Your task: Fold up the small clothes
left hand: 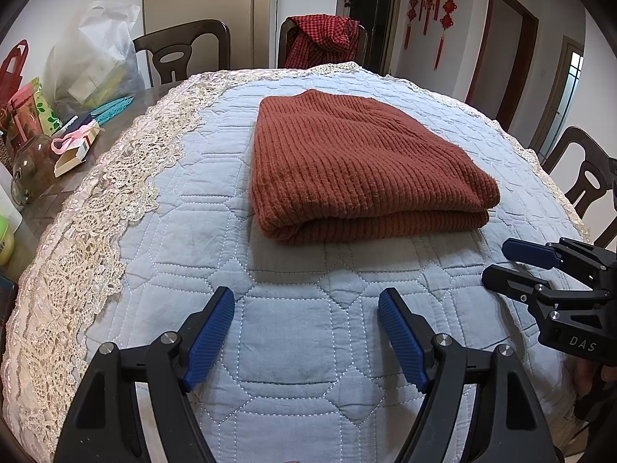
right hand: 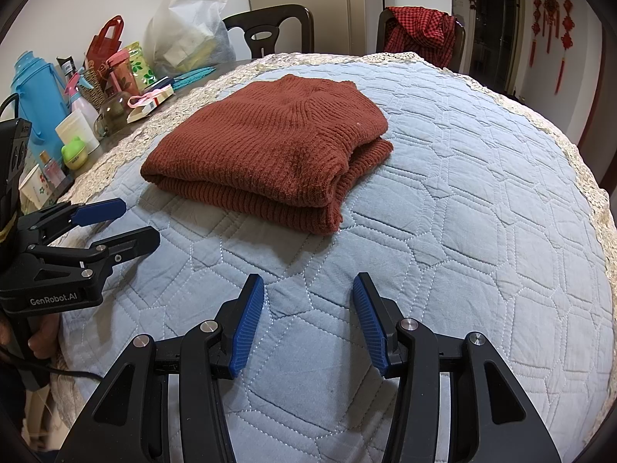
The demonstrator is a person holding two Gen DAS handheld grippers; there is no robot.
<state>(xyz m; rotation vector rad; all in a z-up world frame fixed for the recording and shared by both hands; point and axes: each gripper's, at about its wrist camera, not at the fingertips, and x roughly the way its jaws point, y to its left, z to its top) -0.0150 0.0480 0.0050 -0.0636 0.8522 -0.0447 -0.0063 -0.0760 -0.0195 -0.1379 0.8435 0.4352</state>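
To the left of the folded rust-red knit sweater (right hand: 270, 154), on the bare table edge, a blue thermos (right hand: 36, 104), a glass jar (right hand: 113, 112) and a white plastic bag (right hand: 189, 27) are seen; the sweater itself is laid flat on the pale blue quilted cover (right hand: 482, 212), folded in layers, near the middle of the cover; behind the sweater a red checked garment (left hand: 324, 38) is hung over a dark chair (left hand: 283, 44). In front of the sweater and a little left, the left gripper (left hand: 306, 301) is held over the cover, its jaws standing wide apart with nothing between them; to the right of it, also in front of the sweater and apart from it, the right gripper (right hand: 308, 289) is held, its jaws parted and empty as well.
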